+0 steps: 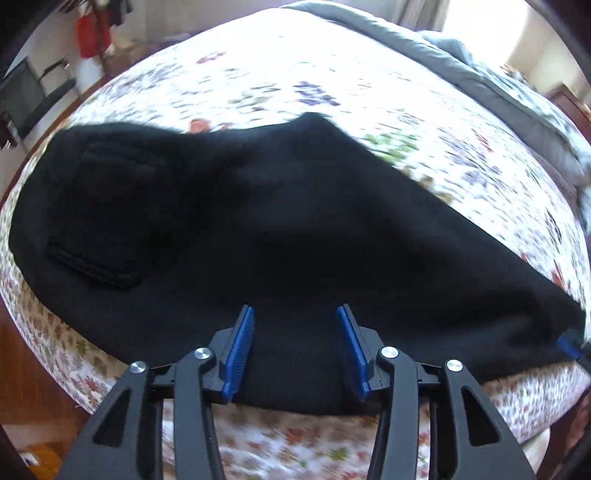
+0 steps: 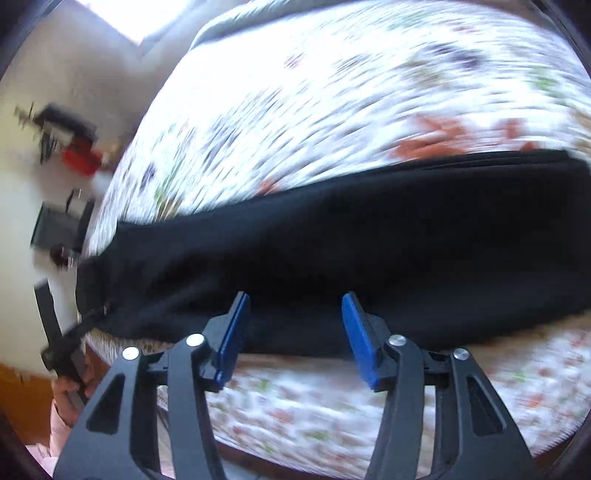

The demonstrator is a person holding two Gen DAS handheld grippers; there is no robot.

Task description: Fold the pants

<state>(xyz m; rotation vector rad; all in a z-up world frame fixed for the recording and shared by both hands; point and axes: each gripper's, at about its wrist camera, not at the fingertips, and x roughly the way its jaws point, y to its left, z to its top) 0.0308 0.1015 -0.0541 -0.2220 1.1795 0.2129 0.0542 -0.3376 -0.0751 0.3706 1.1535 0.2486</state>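
Note:
Black pants (image 1: 258, 229) lie lengthwise along the near edge of a bed with a floral cover (image 1: 332, 74), a back pocket showing at the left. My left gripper (image 1: 295, 314) is open, its blue pads (image 1: 240, 347) over the pants' near edge, holding nothing. In the right wrist view the pants (image 2: 351, 251) run across the bed. My right gripper (image 2: 295, 302) is open over their near edge, empty. The right gripper's blue tip (image 1: 570, 345) shows at the far right of the left wrist view. The left gripper (image 2: 70, 339) and the hand holding it show at the left of the right wrist view.
A grey blanket (image 1: 461, 66) lies bunched at the bed's far side. A dark chair (image 1: 40, 99) and a red item (image 1: 92, 33) stand by the wall to the left. Wooden floor (image 1: 33, 373) lies below the bed edge. The floral cover (image 2: 369, 92) shows beyond the pants.

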